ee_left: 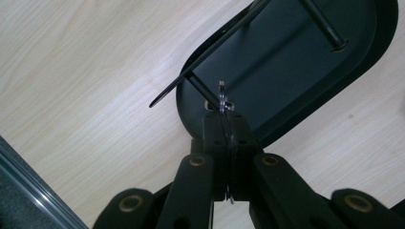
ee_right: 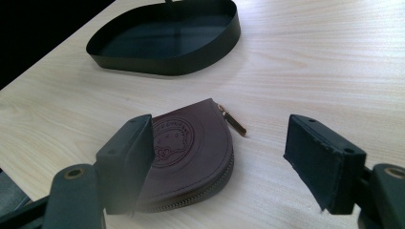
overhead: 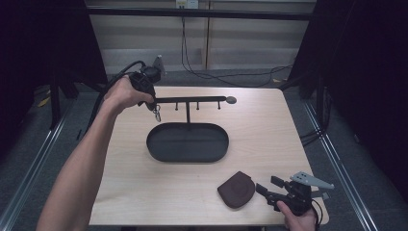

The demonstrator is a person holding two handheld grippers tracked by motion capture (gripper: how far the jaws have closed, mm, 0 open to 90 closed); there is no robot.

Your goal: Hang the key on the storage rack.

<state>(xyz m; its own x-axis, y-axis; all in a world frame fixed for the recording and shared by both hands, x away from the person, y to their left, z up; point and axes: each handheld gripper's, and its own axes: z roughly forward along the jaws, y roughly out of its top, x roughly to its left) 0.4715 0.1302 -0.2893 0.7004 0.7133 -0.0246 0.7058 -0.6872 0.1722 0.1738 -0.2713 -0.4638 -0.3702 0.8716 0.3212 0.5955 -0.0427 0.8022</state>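
One tabletop (overhead: 260, 120) carries one black key stand: an oval tray (overhead: 159, 153) with a post and a horizontal hook bar (overhead: 192, 100) running left to right. One brown zip pouch (overhead: 235, 189) lies near the front edge, directly ahead of the right gripper (overhead: 267, 188), whose fingers (ee_right: 129, 152) stand apart. The left gripper (overhead: 153, 103) is nearer the bar; its fingers are clamped on one key ring (ee_left: 223, 98), hanging just beside the bar's left-end hook

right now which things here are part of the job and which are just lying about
In the job:
- key ring, pinched in the left hand-held gripper
- hook stand with its oval tray

Lying about:
- brown zip pouch, flat on the table in front of the open right hand-held gripper
- cables on the floor
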